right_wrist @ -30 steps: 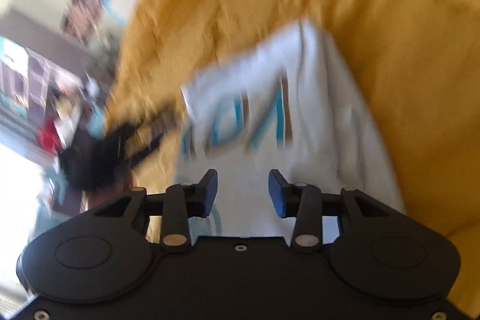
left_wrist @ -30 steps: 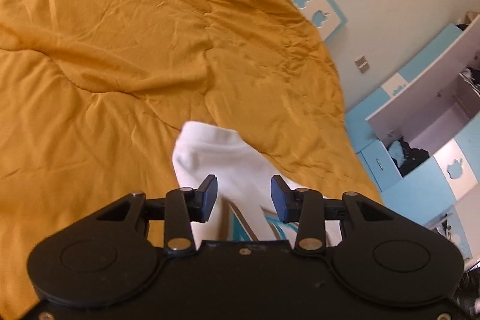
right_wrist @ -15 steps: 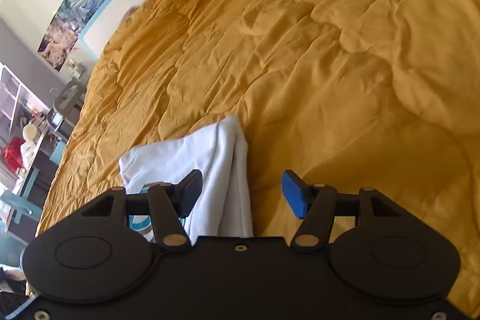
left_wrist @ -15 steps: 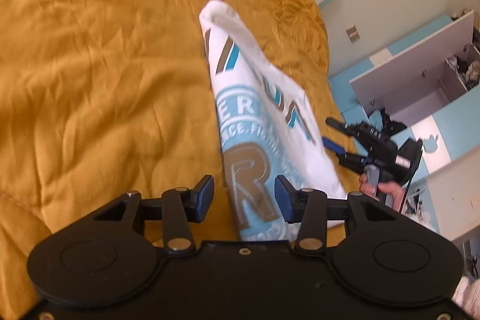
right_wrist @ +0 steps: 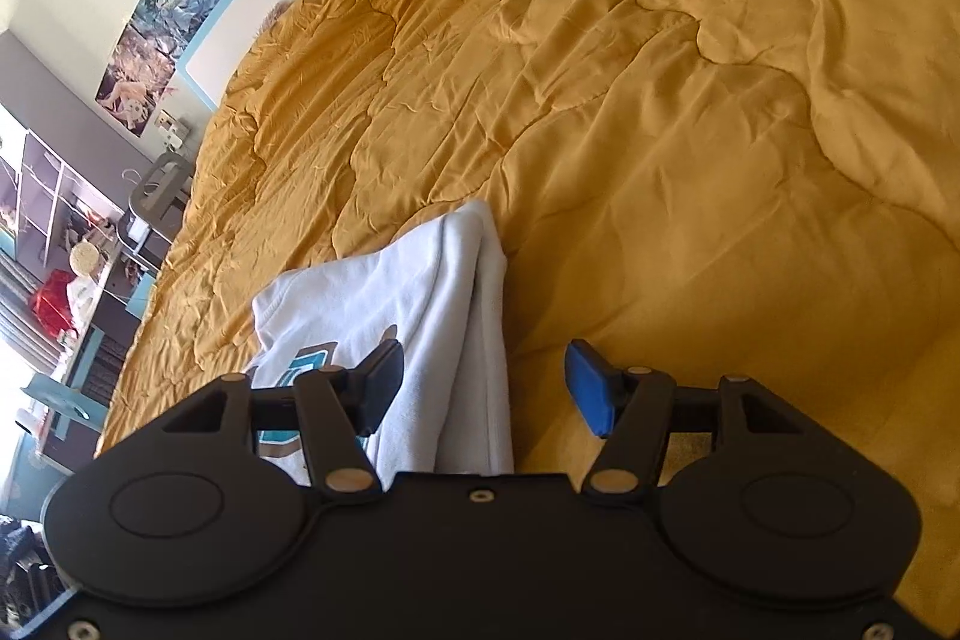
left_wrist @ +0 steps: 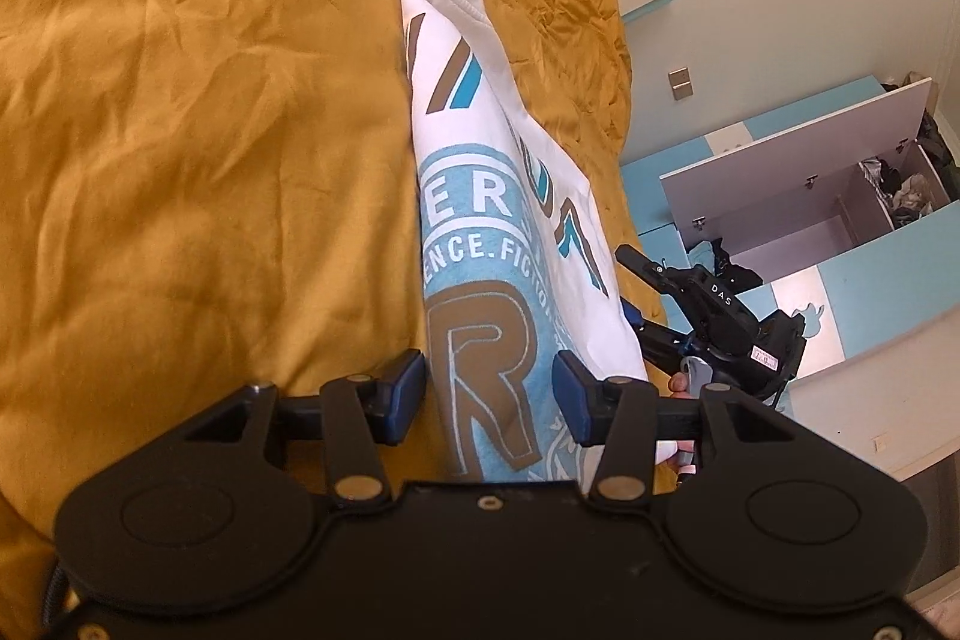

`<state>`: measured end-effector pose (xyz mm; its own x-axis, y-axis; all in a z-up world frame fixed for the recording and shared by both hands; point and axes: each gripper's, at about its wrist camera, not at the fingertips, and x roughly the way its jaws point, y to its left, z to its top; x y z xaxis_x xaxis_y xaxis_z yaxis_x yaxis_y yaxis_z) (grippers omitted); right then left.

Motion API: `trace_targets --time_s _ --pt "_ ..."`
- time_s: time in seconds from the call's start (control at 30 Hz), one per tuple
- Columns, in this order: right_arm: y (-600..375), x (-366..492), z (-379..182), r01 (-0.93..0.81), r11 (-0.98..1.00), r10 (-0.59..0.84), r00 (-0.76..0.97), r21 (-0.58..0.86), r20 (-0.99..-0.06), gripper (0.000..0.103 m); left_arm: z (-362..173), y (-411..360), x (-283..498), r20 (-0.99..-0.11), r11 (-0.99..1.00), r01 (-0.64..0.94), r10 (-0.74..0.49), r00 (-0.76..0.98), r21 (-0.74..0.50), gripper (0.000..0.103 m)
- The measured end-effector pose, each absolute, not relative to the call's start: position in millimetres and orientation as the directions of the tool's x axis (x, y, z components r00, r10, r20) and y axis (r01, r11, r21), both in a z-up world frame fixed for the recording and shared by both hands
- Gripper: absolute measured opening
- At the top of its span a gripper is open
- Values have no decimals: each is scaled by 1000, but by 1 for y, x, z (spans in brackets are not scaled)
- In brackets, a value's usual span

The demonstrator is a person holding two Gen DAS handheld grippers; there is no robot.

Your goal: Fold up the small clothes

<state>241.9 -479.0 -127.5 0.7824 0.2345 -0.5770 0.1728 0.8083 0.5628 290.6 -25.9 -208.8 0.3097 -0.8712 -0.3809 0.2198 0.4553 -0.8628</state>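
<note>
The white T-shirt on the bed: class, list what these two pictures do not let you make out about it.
- T-shirt, left wrist view: its near end is hidden behind the left hand-held gripper, whose jaws are opening with cloth between them.
- Printed wording: cut short by the fold, so it cannot be read whole.
- Right wrist view: the right hand-held gripper body covers the shirt's near part; the print barely shows.

Left gripper (left_wrist: 487, 395) jaws opening, printed white shirt (left_wrist: 480, 244) between pads, untouched, folded long on mustard quilt (left_wrist: 180, 130). Right gripper (left_wrist: 636, 295) at its far edge.
</note>
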Motion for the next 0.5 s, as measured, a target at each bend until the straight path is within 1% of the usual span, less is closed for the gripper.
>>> trace_targets --time_s 0.17,0.3,0.43,0.5 --pt "-480 245 -129 155 801 261 779 579 -569 61 -211 -28 294 -377 443 206 -878 294 -872 50" --pt "-491 253 -138 135 733 330 787 667 -522 61 -212 -34 299 -374 431 199 -888 268 -880 51" --pt "-503 267 -150 132 665 389 778 735 -492 62 -215 -38 305 -370 419 199 -897 241 -886 51" --pt "-503 277 -151 111 650 419 772 752 -477 62 -215 -41 308 -384 429 210 -895 225 -878 53"
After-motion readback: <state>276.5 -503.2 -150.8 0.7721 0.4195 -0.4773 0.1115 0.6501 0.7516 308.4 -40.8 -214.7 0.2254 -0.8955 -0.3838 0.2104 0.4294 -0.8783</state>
